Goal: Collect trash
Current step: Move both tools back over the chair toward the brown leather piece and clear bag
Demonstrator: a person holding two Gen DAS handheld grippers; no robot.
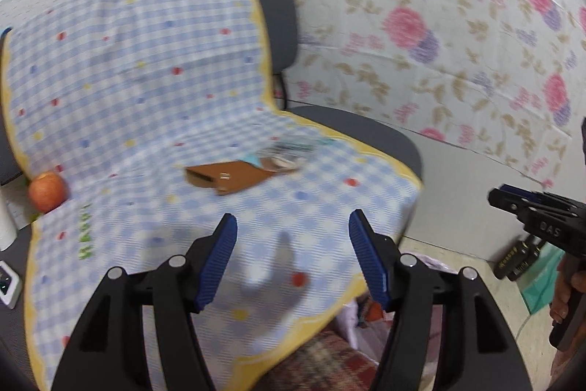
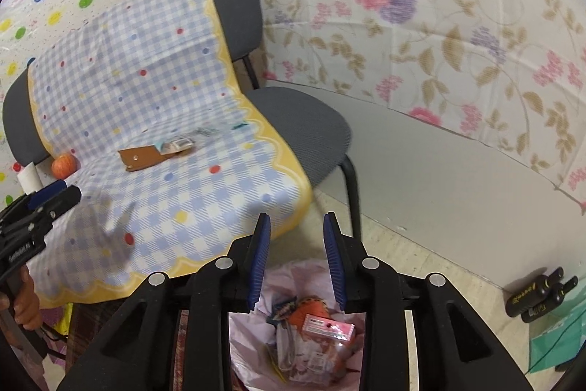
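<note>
The left gripper (image 1: 291, 257) hangs wide open and empty over the near part of the checked cloth (image 1: 146, 68) on the chair (image 2: 304, 127), where a brown wallet (image 1: 229, 178) and a crumpled wrapper (image 1: 284, 158) touching its far right end lie ahead of it, with an apple (image 1: 47, 191) at the far left. The right gripper (image 2: 296, 259), part open and empty, hovers over the bag (image 2: 285, 284) on the floor to the chair's right, which holds packets (image 2: 327, 327) of trash

Left claw (image 1: 293, 255) agape; right claw (image 2: 296, 259) — parted, empty
</note>
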